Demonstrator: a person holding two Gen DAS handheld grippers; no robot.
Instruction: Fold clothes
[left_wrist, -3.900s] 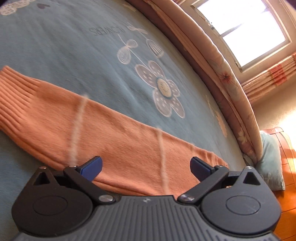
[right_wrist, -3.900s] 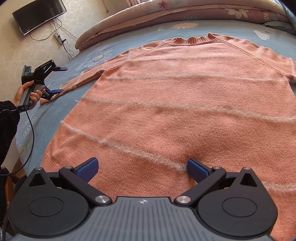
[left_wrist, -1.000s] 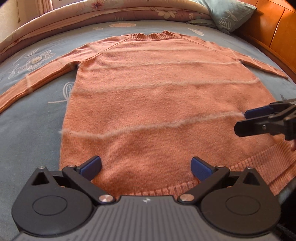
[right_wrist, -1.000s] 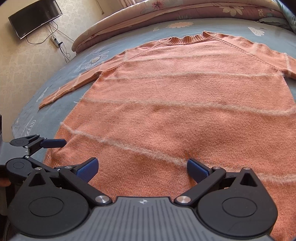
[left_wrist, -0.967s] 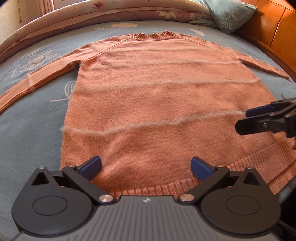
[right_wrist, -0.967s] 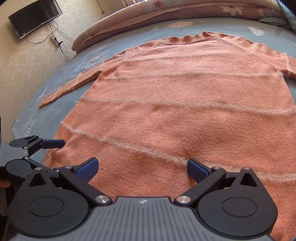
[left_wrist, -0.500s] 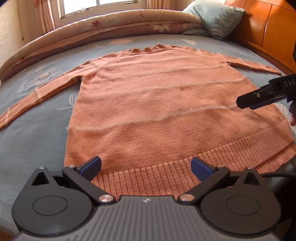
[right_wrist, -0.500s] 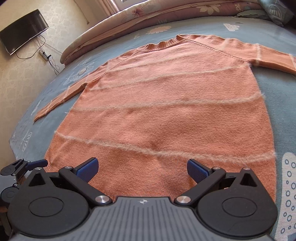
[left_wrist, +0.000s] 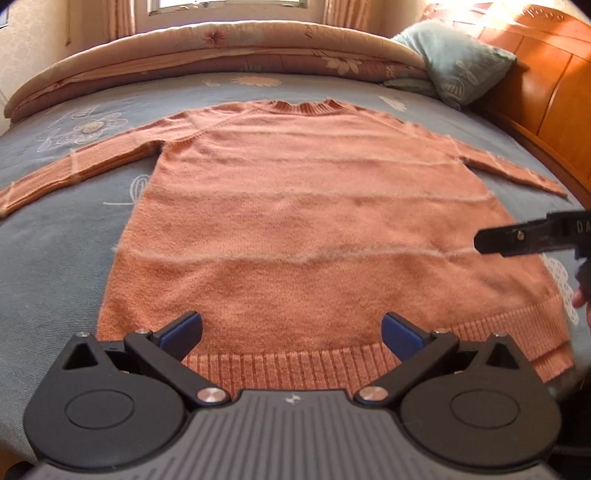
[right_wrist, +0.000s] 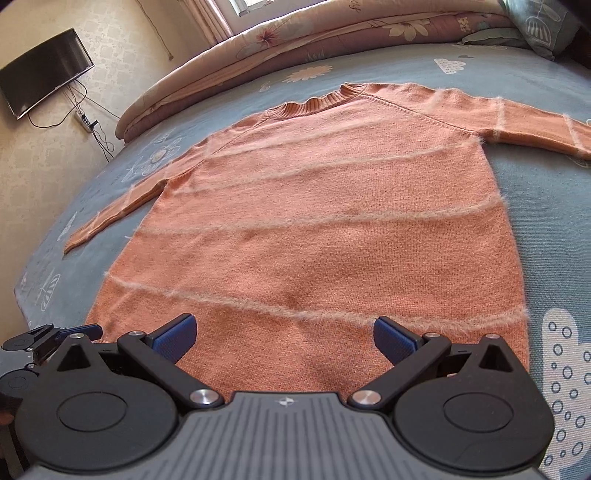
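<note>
An orange knit sweater (left_wrist: 314, 206) (right_wrist: 325, 221) with thin pale stripes lies flat on the blue bedspread, collar at the far side, both sleeves spread outward. Its ribbed hem (left_wrist: 295, 365) is nearest me. My left gripper (left_wrist: 291, 332) hovers open over the hem's left half, nothing between its blue pads. My right gripper (right_wrist: 284, 338) is open above the lower body of the sweater. In the left wrist view the right gripper's black finger (left_wrist: 517, 238) pokes in from the right edge. In the right wrist view the left gripper's tip (right_wrist: 55, 334) shows at the lower left.
The blue bedspread (left_wrist: 55, 251) has white flower prints. A rolled floral quilt (left_wrist: 221, 48) lines the far edge, a pale blue pillow (left_wrist: 458, 62) beside a wooden headboard (left_wrist: 554, 74). A wall-mounted TV (right_wrist: 44, 70) hangs at left. A fingertip (left_wrist: 581, 295) shows at the right edge.
Both grippers have drawn back and risen from the sweater: more of the bed, the hem and the window now show. Earlier the left gripper moved from the left sleeve cuff to the hem.
</note>
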